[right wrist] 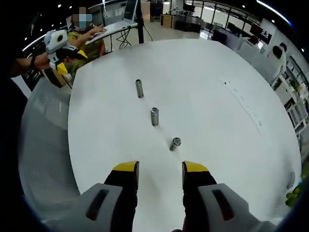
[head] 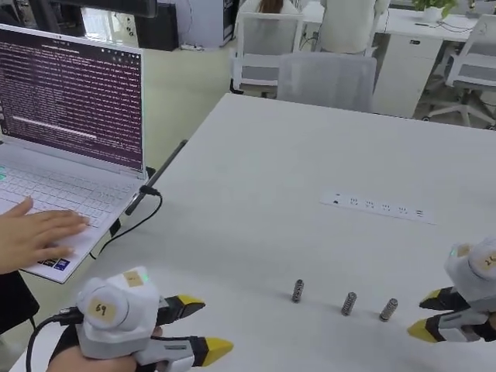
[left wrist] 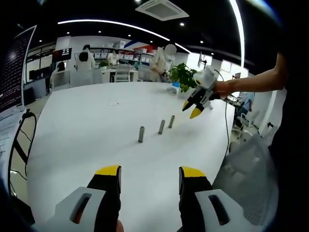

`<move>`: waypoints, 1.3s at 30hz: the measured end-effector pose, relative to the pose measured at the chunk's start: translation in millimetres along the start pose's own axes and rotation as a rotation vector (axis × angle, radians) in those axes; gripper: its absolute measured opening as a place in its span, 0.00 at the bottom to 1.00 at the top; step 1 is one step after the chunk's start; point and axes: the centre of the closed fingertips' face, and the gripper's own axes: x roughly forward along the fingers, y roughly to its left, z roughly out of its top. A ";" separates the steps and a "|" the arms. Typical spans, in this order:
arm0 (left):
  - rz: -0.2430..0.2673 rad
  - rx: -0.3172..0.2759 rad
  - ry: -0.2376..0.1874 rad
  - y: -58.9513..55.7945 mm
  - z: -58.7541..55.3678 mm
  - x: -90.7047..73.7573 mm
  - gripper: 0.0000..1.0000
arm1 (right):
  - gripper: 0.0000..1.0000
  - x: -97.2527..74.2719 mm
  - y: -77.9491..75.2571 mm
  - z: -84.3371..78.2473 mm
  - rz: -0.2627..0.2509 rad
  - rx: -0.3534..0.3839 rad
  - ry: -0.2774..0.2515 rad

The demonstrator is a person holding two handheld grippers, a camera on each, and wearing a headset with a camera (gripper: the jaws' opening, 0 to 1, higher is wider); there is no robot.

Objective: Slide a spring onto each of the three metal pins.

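Left gripper (head: 203, 325): white body, black jaws with yellow tips, held at 7 o'clock in the head view; jaws parted wide with nothing between them, as its own view (left wrist: 150, 171) also shows.
Right gripper (head: 425, 314): same build, at 4 o'clock in the head view; jaws spread apart and empty (right wrist: 161, 167).
Springs: three short grey metal coil springs (head: 349, 304) stand upright in a row on the white round-edged table (head: 256, 170), between the two grippers, touching neither; the nearest lies just at 12 o'clock of the right jaws (right wrist: 175, 143). Whether pins sit inside them, I cannot tell.
Laptop: open silver laptop (head: 70, 101) at 10 o'clock, screen lit with text.
Hand: bare hand (head: 39, 232) flat on the keyboard.
Power strip: flat white power strip (head: 380, 208) at 12 o'clock of the springs, well apart.
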 end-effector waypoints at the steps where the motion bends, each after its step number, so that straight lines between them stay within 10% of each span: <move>1: 0.001 0.000 -0.001 0.2 0.7 -0.3 0.42 | 0.34 -2.2 1.0 0.1 -0.004 0.016 -0.016; 21: -0.001 -0.008 -0.016 -3.7 7.1 0.7 0.44 | 0.49 -45.7 24.5 -12.6 -0.054 0.301 -0.282; 39: -0.015 0.001 -0.011 -12.8 10.9 9.6 0.45 | 0.61 -53.2 54.4 -39.3 -0.076 0.376 -0.345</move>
